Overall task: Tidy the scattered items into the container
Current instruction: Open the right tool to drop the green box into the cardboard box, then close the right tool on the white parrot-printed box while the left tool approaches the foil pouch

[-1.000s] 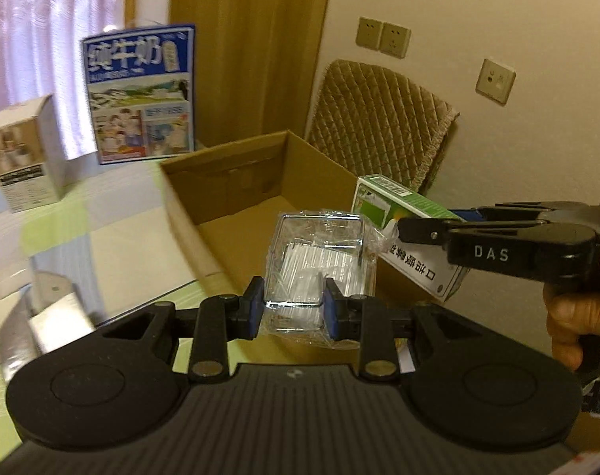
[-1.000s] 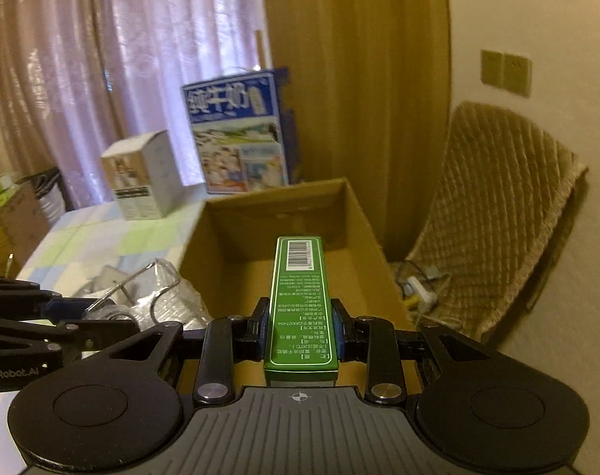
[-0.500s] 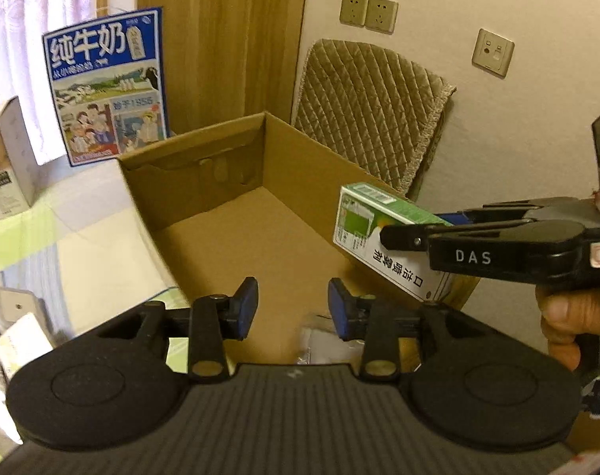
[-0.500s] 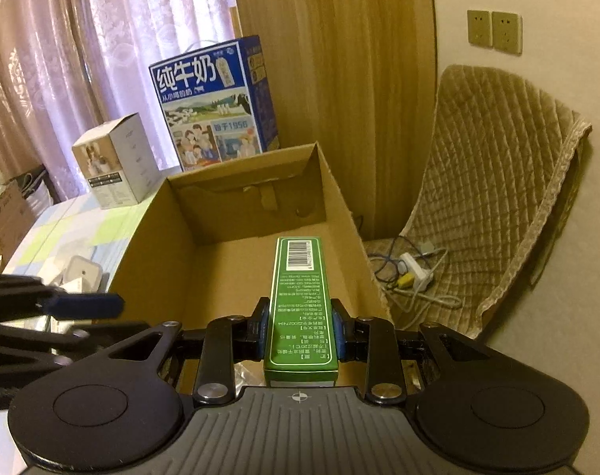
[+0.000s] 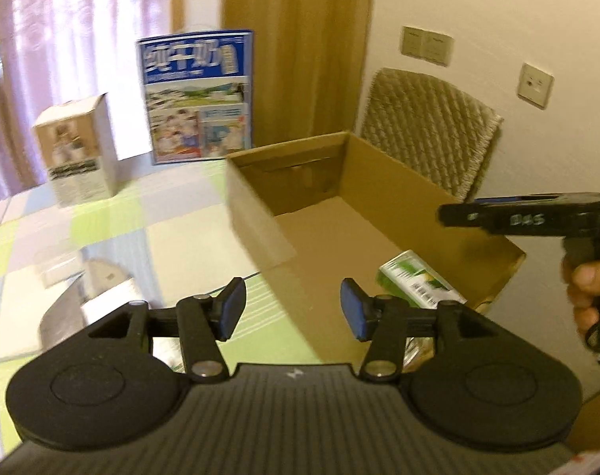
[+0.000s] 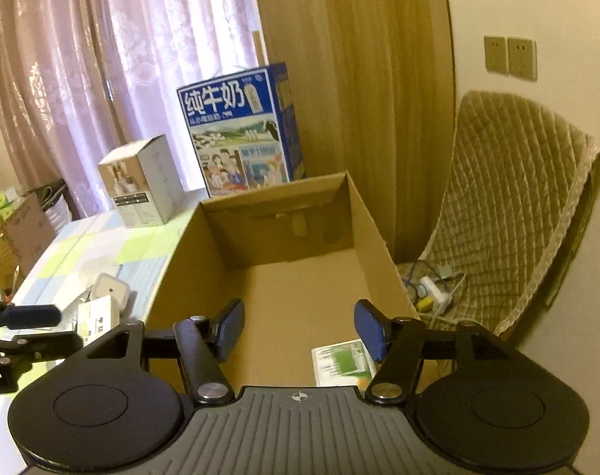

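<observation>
Both tools opening, empty: green box (image 6: 341, 362) lies in carton (image 6: 373, 229); only left view shows person's hand (image 5: 591, 293).

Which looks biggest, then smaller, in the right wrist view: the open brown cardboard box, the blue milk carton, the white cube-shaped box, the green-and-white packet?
1. Open brown cardboard box
2. Blue milk carton
3. White cube-shaped box and green-and-white packet: unsure. The packet lies nearer and the camera body partly hides it.
</observation>
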A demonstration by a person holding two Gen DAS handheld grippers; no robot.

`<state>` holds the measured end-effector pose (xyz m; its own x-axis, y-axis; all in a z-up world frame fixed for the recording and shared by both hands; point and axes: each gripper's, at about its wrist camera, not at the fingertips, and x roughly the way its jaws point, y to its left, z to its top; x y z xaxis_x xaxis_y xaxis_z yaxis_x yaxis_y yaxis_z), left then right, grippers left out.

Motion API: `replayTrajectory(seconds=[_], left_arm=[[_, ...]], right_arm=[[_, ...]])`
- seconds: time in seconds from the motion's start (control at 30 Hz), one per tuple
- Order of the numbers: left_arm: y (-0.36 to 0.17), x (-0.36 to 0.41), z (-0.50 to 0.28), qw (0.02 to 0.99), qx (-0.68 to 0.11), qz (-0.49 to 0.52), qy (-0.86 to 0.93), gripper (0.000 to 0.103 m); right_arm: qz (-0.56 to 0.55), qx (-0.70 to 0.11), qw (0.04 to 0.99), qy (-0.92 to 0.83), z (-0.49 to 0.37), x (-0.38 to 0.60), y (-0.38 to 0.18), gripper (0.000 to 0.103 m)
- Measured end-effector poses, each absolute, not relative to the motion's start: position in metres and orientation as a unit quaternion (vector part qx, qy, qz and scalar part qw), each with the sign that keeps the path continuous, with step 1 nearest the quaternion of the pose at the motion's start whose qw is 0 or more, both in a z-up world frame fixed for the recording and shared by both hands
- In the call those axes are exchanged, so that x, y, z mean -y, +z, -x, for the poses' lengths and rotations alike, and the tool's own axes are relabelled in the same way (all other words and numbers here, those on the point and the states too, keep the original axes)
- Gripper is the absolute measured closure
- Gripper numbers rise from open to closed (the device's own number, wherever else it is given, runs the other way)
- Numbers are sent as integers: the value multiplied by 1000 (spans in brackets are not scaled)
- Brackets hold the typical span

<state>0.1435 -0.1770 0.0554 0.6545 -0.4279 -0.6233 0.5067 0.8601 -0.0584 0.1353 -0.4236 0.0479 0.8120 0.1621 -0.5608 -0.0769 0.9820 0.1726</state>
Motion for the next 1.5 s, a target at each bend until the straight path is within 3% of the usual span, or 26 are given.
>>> replayTrajectory(seconds=[0.2,0.47,0.67,1.1,1.5], left_arm=[[53,116,-122,919,-336,-41,-200,46],[50,44,-85,927,-347,-32,-137,40],[50,9,-65,934,-341,-24,-101,26],[23,-36,-84,935,-350,1,-54,10],[-11,-37,-144,933,-358,20,-36,8]], right_arm=[[-71,-284,952,84,-113,406,69,40],[-60,-268,952,138,-78,346,85,27],[-40,-266,946,179,-60,293,85,21],[-4,-329,922,205,-97,212,29,15],[36,-377,907,183,-155,183,-43,15]])
